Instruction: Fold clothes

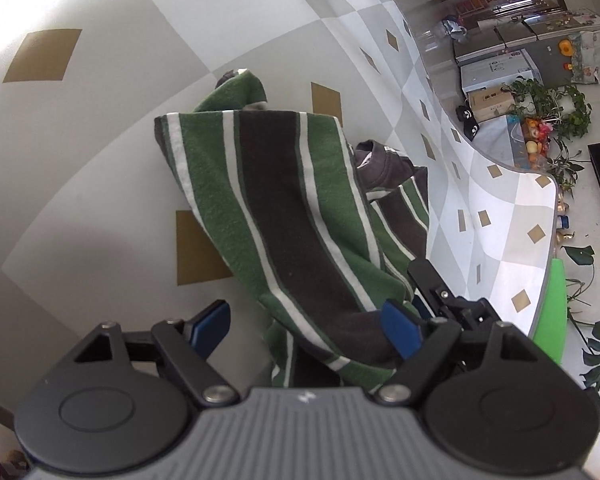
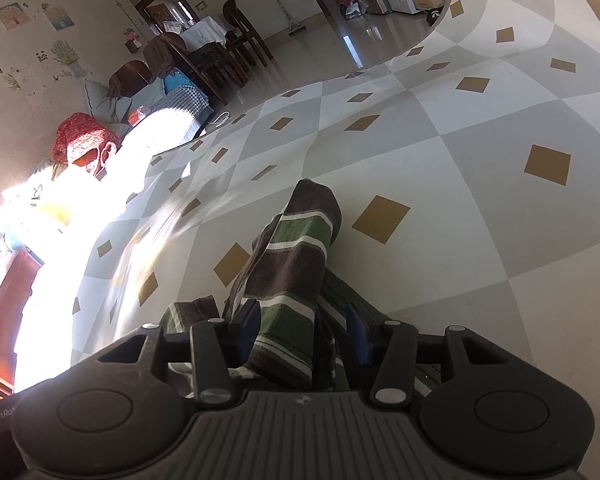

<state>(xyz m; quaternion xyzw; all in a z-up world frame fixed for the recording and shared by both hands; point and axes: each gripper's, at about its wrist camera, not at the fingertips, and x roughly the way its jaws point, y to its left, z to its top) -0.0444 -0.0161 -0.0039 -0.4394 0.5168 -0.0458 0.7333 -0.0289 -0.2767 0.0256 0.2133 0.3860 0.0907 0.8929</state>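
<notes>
your left gripper (image 1: 306, 330) hangs over a striped garment (image 1: 296, 216) spread on a table (image 1: 80, 152) covered in a grey-and-white checked cloth with tan squares. its jaws stand wide: the left blue pad (image 1: 212, 326) sits clear of the fabric over bare tablecloth, while the right blue pad (image 1: 400, 330) lies against a fold of the garment's dark stripe near the hem. nothing is pinched between them. the garment, banded in green, white and dark brown, runs up and away from the gripper, with a sleeve end (image 1: 240, 88) poking out at the far side and a dark collar (image 1: 380, 164) bunched to the right. just behind the right pad, the black finger of your other gripper (image 1: 432, 280) shows at the cloth's edge.

in the right wrist view, your right gripper (image 2: 306, 332) points down onto the same striped garment (image 2: 292, 272), which lies on the checked table (image 2: 500, 208). a rumpled length of sleeve rises between the two blue pads (image 2: 358, 332) and stretches away toward its brown cuff (image 2: 316, 196). the jaws are part way spread with the fabric filling the gap; the left pad touches the cloth, but whether the two truly clamp it you cannot tell from this angle.

beyond the table edge, houseplants (image 1: 552, 108) and boxes stand on a pale floor in one view; dark dining chairs (image 2: 240, 36) and a sunlit patch of glare fill the other.
</notes>
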